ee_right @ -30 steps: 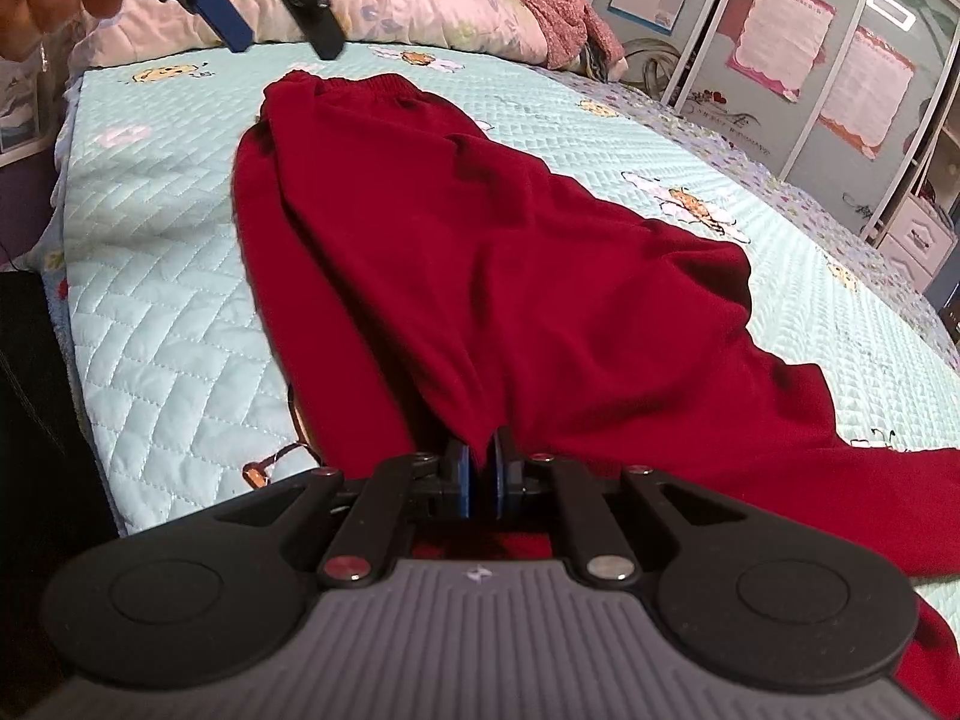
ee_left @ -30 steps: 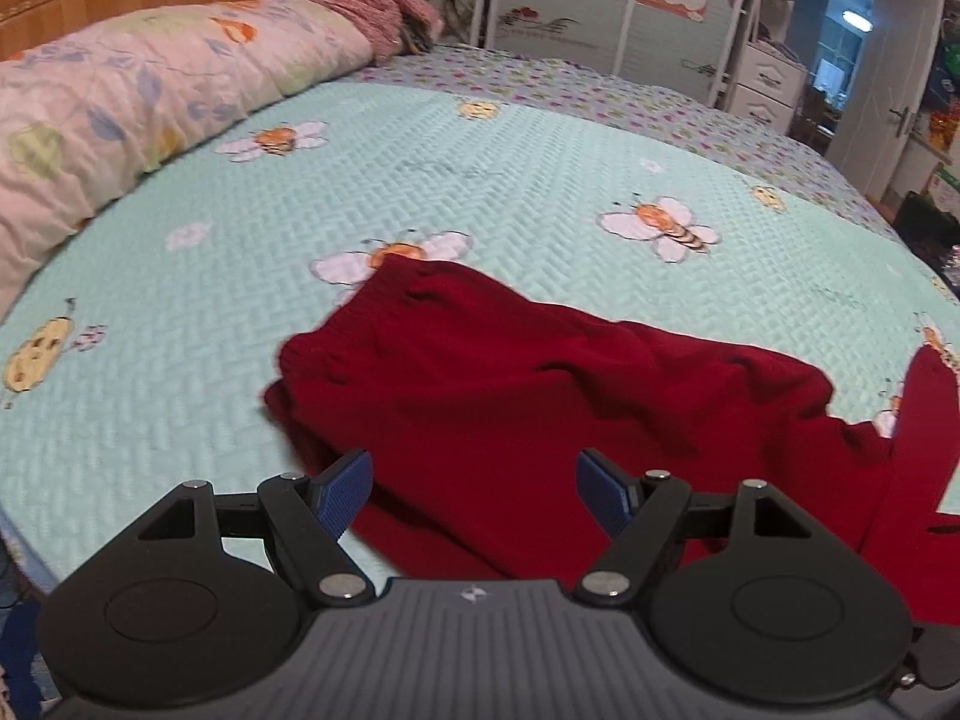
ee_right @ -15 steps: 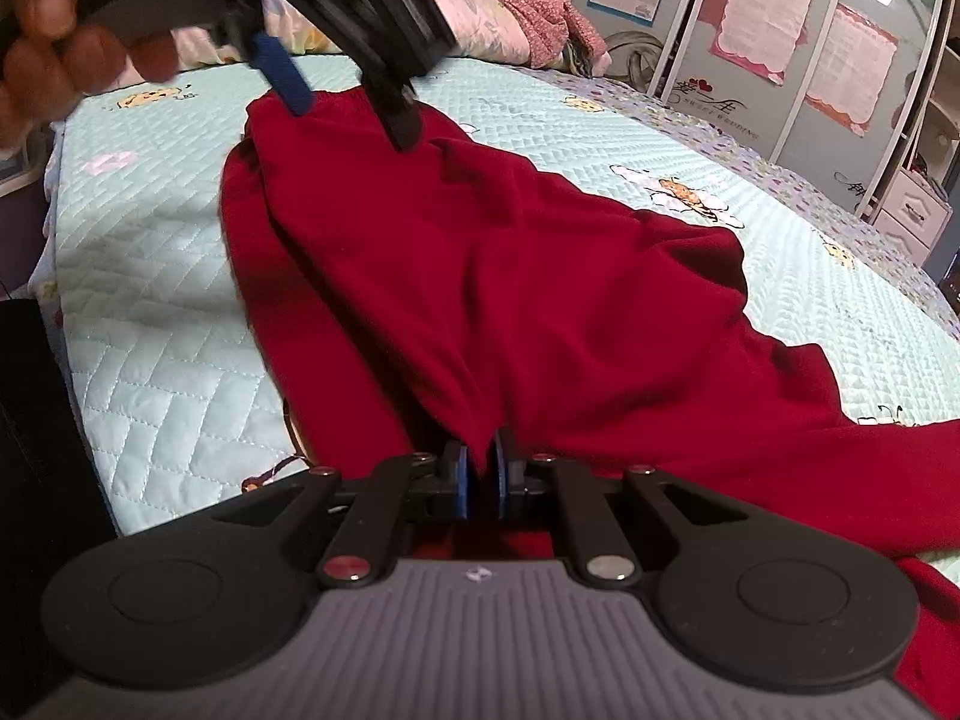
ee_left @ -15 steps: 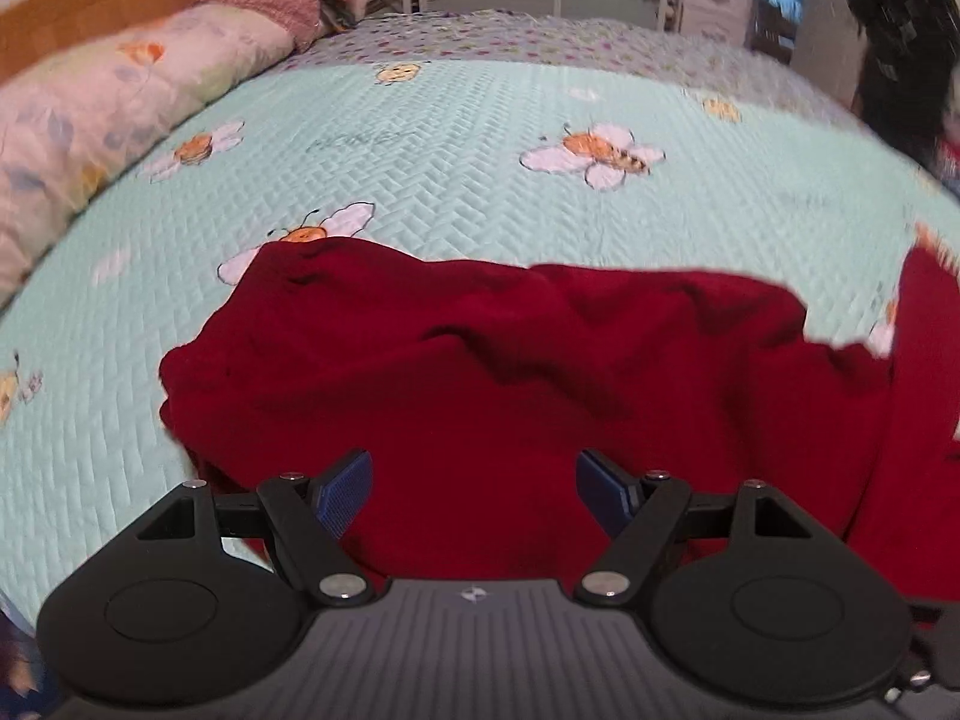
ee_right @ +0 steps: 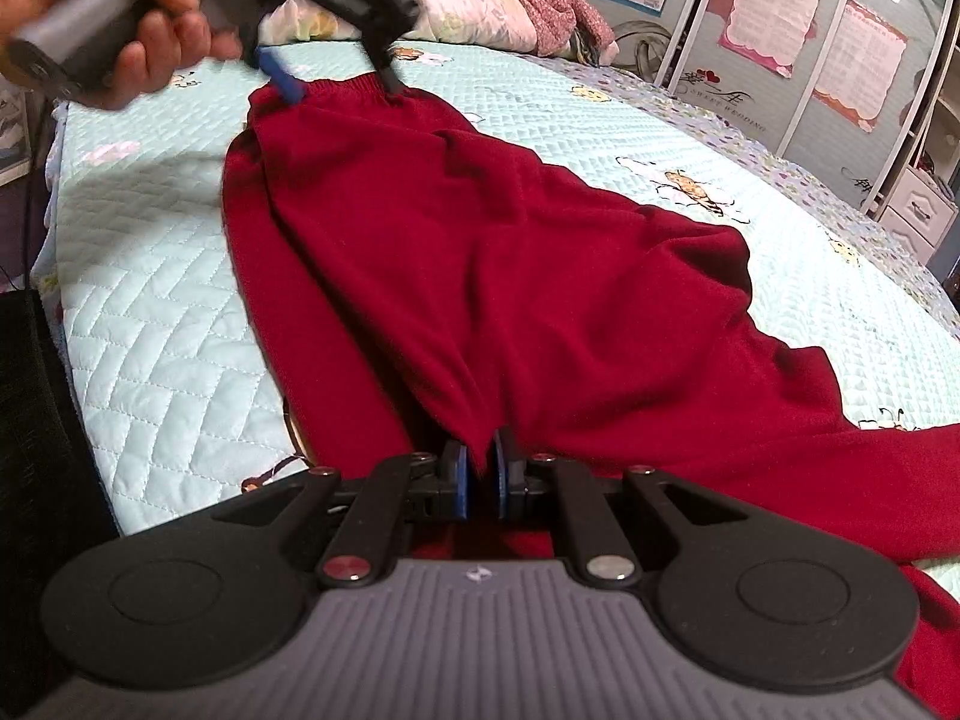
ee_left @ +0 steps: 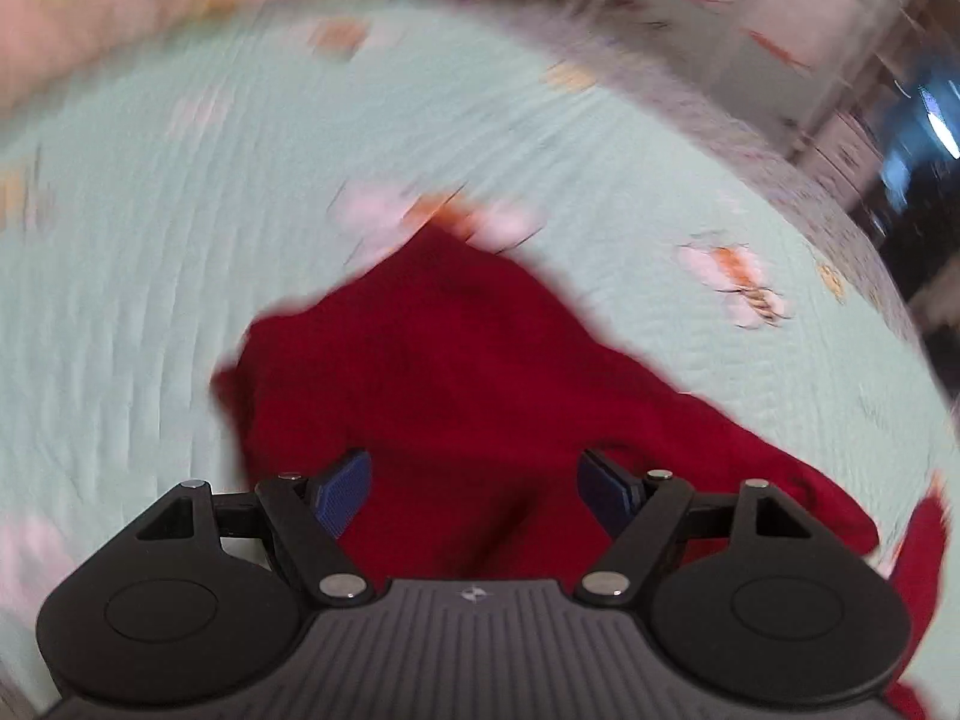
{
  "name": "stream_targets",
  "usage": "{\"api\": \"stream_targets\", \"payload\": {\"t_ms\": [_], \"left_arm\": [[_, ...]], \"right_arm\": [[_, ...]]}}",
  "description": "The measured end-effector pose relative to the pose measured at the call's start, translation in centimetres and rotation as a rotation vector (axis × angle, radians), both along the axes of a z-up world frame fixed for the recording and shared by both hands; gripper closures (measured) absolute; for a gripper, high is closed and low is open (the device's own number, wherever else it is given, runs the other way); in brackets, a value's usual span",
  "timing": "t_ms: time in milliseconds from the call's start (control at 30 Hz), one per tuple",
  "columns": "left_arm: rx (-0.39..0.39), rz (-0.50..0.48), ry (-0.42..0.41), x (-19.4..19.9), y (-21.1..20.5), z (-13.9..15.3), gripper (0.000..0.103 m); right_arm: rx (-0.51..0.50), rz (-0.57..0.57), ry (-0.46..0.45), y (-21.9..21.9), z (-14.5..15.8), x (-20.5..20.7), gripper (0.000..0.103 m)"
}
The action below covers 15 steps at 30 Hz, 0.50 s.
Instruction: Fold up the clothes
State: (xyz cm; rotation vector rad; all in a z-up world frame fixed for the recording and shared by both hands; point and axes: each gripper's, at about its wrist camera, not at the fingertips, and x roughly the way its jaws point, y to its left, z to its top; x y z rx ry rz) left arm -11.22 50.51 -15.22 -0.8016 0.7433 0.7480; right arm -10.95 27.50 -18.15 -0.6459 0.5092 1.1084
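Your left gripper (ee_right: 336, 81) has dropped to the sweater's (ee_right: 480, 252) far hem on the bed (ee_right: 150, 324), jaws wide, narrowing; right gripper (ee_right: 480, 474) clamps the near hem. Close early and you pinch one layer.

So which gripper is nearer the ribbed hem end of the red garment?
Left. The left gripper hangs open just over the ribbed hem; the right gripper pinches the red garment at the opposite end.

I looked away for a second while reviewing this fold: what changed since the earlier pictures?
The left gripper came down to the far edge of the red garment, jaws still apart and closing a little, gripping nothing yet. The right gripper stayed shut on the near edge; the garment lies unchanged.
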Motion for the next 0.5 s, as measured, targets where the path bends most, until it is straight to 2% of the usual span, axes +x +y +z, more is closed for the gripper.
{"api": "stream_targets", "payload": {"t_ms": [33, 67, 200, 300, 367, 400, 433, 500], "left_arm": [[-0.012, -0.019, 0.004, -0.5, 0.5, -1.1, 0.028], [0.022, -0.047, -0.027, -1.1, 0.3, -1.2, 0.028], [0.043, -0.077, -0.014, -1.0, -0.4, 0.1, 0.028], [0.013, -0.028, -0.106, -2.2, -1.0, 1.6, 0.028], [0.036, -0.052, -0.158, -2.8, -2.9, 2.2, 0.025], [0.048, -0.082, -0.156, -2.7, -4.1, 2.0, 0.021], [0.049, -0.139, -0.117, -2.0, -5.0, 1.3, 0.02], [0.085, -0.24, 0.007, -0.5, -6.8, -0.9, 0.02]], "right_arm": [[-0.002, 0.001, -0.002, 0.0, 0.0, 0.0, 0.091], [-0.006, 0.003, -0.005, 0.1, 0.0, -0.1, 0.091], [-0.017, 0.006, -0.013, 0.2, 0.0, 0.0, 0.091], [-0.018, 0.004, -0.018, 0.2, 0.0, 0.0, 0.091], [-0.014, 0.002, -0.025, 0.2, -0.1, -0.1, 0.091], [-0.014, 0.001, -0.03, 0.2, -0.1, -0.2, 0.091], [-0.015, 0.001, -0.038, 0.2, -0.1, -0.3, 0.091], [-0.019, 0.005, -0.057, 0.3, -0.2, -0.5, 0.091]]}}
